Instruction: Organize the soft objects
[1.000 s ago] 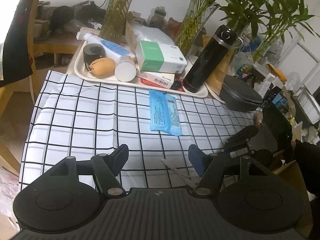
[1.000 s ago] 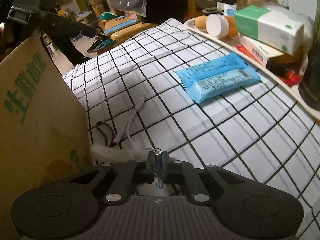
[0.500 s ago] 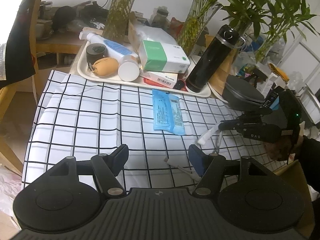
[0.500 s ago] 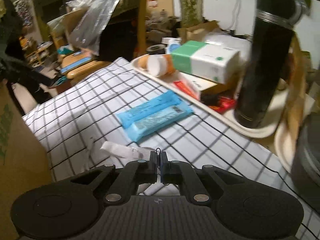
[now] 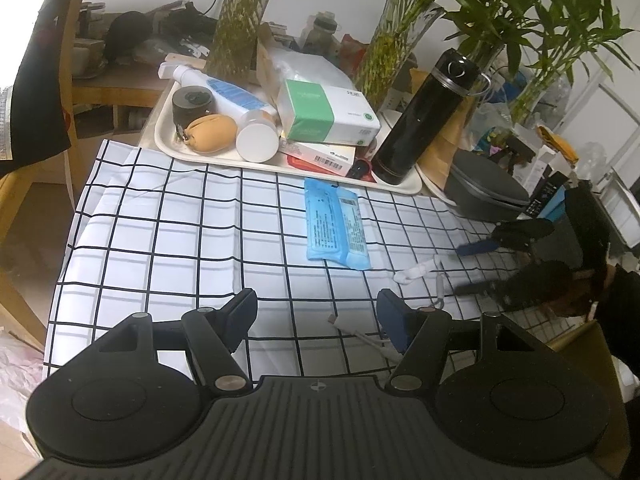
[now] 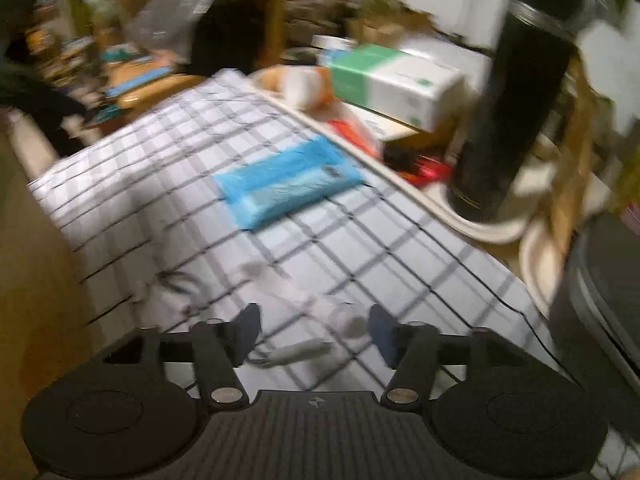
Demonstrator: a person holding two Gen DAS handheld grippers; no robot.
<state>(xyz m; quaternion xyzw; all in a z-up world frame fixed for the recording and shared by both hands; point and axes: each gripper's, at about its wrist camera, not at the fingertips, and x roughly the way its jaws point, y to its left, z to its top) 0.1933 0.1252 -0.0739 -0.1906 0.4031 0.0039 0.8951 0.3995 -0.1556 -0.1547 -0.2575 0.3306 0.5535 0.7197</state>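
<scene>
While your right gripper (image 6: 314,330) jaws have just been opening over white cord (image 5: 418,270) on checked cloth (image 5: 180,220), nothing pinched, left gripper (image 5: 316,316) fingers stay spread, empty.

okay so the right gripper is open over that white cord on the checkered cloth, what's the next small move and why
Probably draw the right gripper back clear of the white cord. Its fingers have just been opening; the cord lies loose on the checkered cloth between them, pressed by neither. The left gripper is open and holds nothing, and the blue wipes pack lies flat ahead of it.
</scene>
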